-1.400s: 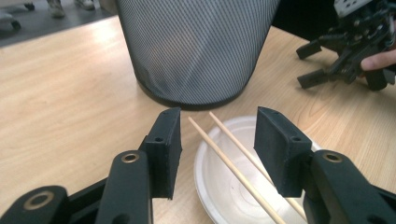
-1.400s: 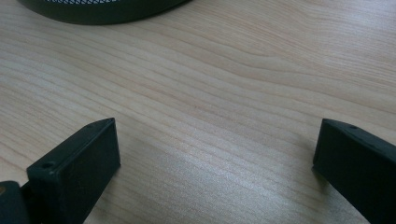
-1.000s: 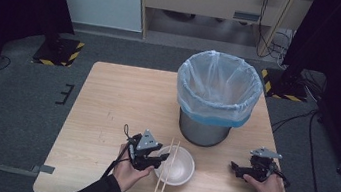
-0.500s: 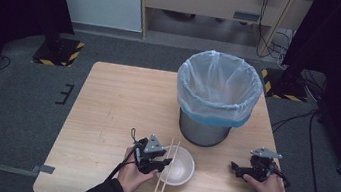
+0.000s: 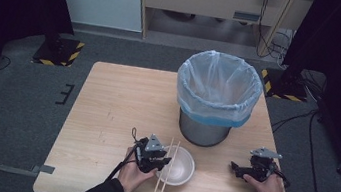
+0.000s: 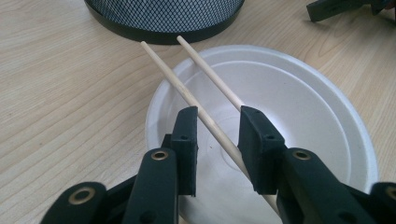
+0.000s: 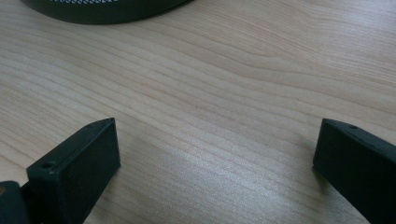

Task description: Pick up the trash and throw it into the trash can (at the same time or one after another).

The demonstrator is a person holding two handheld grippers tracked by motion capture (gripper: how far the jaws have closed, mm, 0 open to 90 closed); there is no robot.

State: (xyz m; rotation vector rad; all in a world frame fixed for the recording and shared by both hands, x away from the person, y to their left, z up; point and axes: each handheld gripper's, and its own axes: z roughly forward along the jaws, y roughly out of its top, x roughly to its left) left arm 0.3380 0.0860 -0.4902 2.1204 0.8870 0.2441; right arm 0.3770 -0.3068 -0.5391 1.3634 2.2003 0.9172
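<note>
The left gripper (image 6: 217, 135) has just been closing its jaws around the two chopsticks (image 6: 196, 95) that lie across the white bowl (image 5: 179, 166), but the pads do not press both yet – one stick can roll away and the light bowl can tip; the right gripper (image 7: 215, 161) rests wide open on the table (image 5: 117, 98) – holding nothing

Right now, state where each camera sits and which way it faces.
High view: above the person's table side, looking forward and down; both hands, left gripper, right gripper.
Left gripper view: rides that gripper, looking along closing jaws astride two chopsticks over the white bowl.
Right gripper view: along wide jaws onto the bare table.
Shared: the bin base shows in all.
</note>
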